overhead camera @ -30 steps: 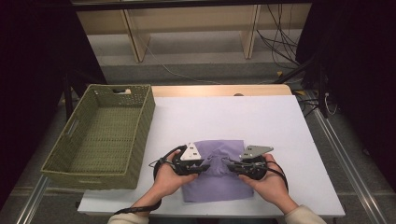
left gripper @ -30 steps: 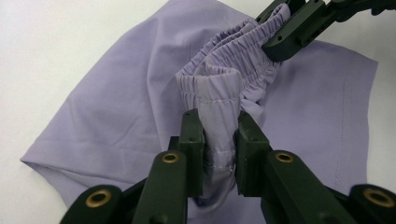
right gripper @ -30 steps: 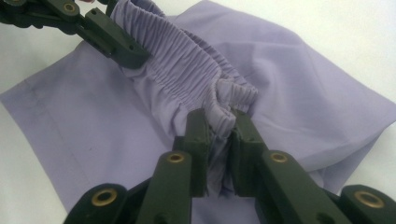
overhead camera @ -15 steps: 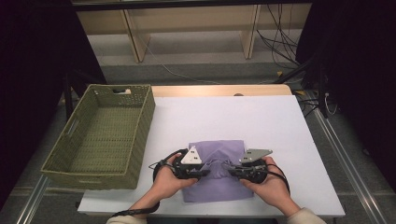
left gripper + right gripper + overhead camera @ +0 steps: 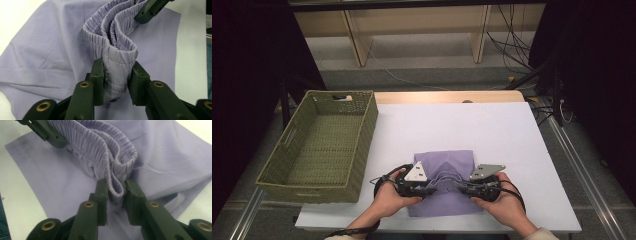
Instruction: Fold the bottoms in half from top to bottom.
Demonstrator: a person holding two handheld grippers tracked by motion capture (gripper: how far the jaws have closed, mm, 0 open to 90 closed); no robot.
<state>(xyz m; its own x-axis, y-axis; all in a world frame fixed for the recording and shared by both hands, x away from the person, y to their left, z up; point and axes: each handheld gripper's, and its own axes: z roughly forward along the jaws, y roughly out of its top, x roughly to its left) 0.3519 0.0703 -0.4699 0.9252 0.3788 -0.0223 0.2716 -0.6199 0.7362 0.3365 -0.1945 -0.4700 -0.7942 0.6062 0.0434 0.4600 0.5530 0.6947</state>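
White table [image 5: 492, 125], one green basket [image 5: 319, 145], two grippers, left gripper [image 5: 428, 188], right gripper [image 5: 460, 187], pinching one lilac garment [image 5: 447, 162], easing open.

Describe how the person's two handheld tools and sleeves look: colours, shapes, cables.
Each tool, left tool and right tool, is black with two dark jaws carrying brass-coloured rivets, a pale grey three-cornered plate on top and a black cable looping behind. Light cuffs show at the wrists.

Folded lilac garment [image 5: 447, 165], gathered elastic waistband bunched upward, near table edge
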